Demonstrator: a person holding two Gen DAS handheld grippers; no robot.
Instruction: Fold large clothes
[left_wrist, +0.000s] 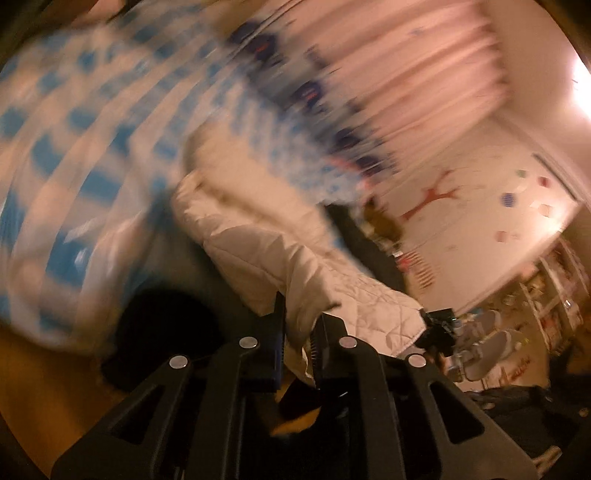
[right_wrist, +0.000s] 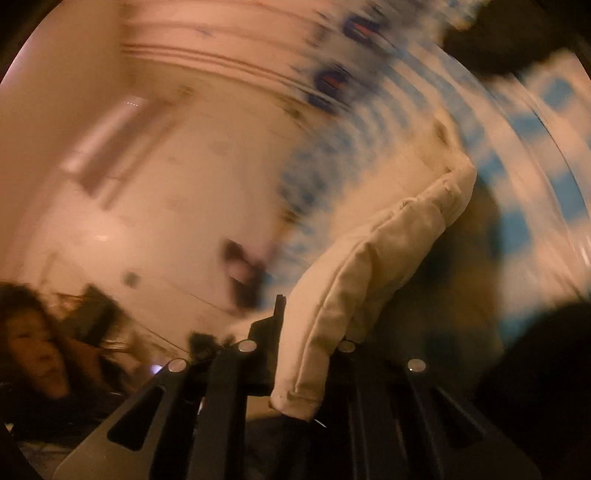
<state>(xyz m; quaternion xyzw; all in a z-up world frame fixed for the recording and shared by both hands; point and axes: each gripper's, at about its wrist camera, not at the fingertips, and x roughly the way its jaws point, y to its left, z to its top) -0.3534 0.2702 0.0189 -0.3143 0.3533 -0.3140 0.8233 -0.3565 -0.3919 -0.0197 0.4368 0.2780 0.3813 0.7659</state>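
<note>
A cream quilted garment (left_wrist: 280, 251) hangs in the air between my two grippers. My left gripper (left_wrist: 299, 332) is shut on one edge of it, the fabric pinched between the fingers. My right gripper (right_wrist: 310, 332) is shut on another padded hem of the same garment (right_wrist: 373, 258), which runs up and to the right from the jaws. In the left wrist view the other gripper (left_wrist: 437, 328) shows at the garment's far corner. Both views are strongly blurred.
A blue-and-white checked bedspread (left_wrist: 85, 147) lies behind the garment and shows in the right wrist view too (right_wrist: 535, 166). Pink curtains (left_wrist: 406, 55), a decorated wall (left_wrist: 480, 206), shelves (left_wrist: 554, 288) and a dark lump (left_wrist: 162, 332) surround it. A person (right_wrist: 37, 354) sits at lower left.
</note>
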